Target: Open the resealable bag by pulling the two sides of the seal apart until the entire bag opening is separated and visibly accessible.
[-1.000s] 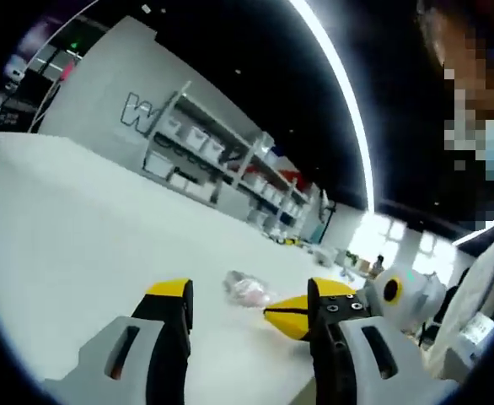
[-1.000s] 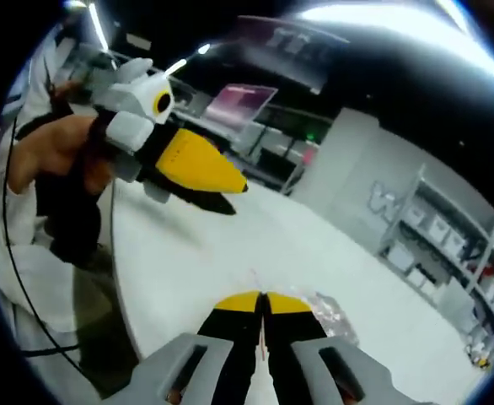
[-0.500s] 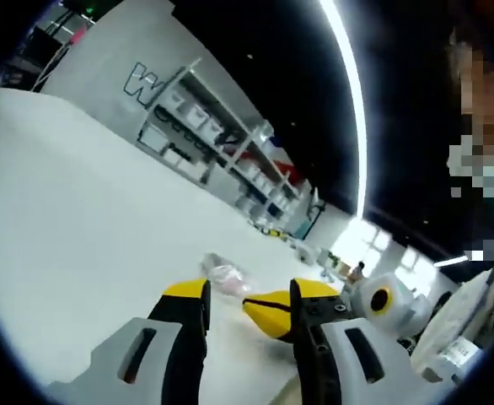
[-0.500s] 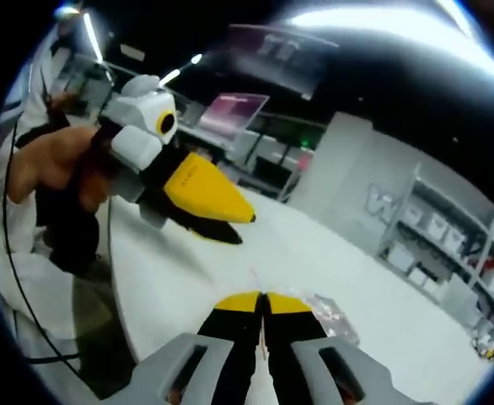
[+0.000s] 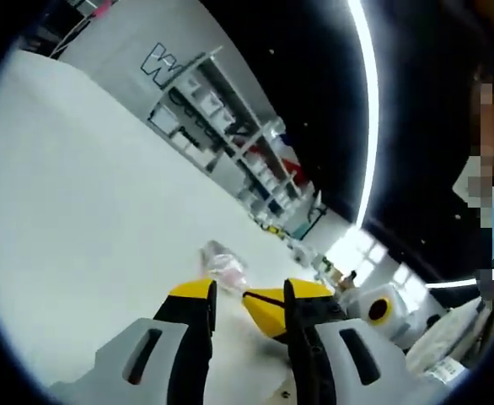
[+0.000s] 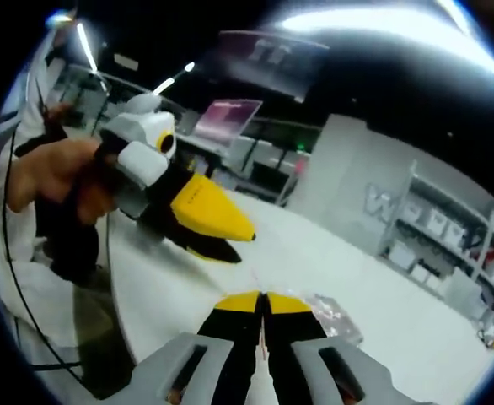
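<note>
A small clear resealable bag [image 5: 223, 268] with pink contents lies on the white table [image 5: 78, 211]. In the left gripper view my left gripper [image 5: 249, 291] is open, its jaws spread just short of the bag. The right gripper's yellow tip [image 5: 255, 305] reaches in beside the bag. In the right gripper view my right gripper [image 6: 264, 297] is shut, a thin strip of the bag's edge running between its jaws, and the bag [image 6: 331, 314] lies just beyond on the right. The left gripper [image 6: 240, 243], held by a hand [image 6: 49, 173], points in from the left above the table.
Shelves with white bins [image 5: 230, 126] stand beyond the table's far side, also seen on the right as shelves [image 6: 449, 245]. A pink-lit screen [image 6: 230, 118] is behind the left gripper. The table's near edge runs by the person's white sleeve [image 6: 28, 278].
The left gripper has come lower and closer to the bag and the right gripper's tip. The right gripper has stayed shut in place on the bag's edge.
</note>
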The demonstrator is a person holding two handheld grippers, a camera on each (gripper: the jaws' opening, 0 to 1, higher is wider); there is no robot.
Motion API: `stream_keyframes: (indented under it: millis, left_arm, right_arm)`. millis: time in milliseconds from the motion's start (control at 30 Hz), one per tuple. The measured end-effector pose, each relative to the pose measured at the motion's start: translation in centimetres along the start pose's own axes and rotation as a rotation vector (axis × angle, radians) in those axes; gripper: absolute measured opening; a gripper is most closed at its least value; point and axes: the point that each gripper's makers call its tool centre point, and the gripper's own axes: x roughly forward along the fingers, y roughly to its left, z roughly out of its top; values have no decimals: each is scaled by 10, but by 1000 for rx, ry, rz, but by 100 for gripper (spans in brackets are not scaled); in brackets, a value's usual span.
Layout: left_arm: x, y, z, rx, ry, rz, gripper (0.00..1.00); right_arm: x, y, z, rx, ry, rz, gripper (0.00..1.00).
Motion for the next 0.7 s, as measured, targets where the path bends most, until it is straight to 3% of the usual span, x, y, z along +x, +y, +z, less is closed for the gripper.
stream_keyframes:
  millis: [700]
  left_arm:
    - [12, 17, -9, -42, 41, 38, 22]
  right_arm:
    - [0, -3, 2, 24, -41, -19, 0]
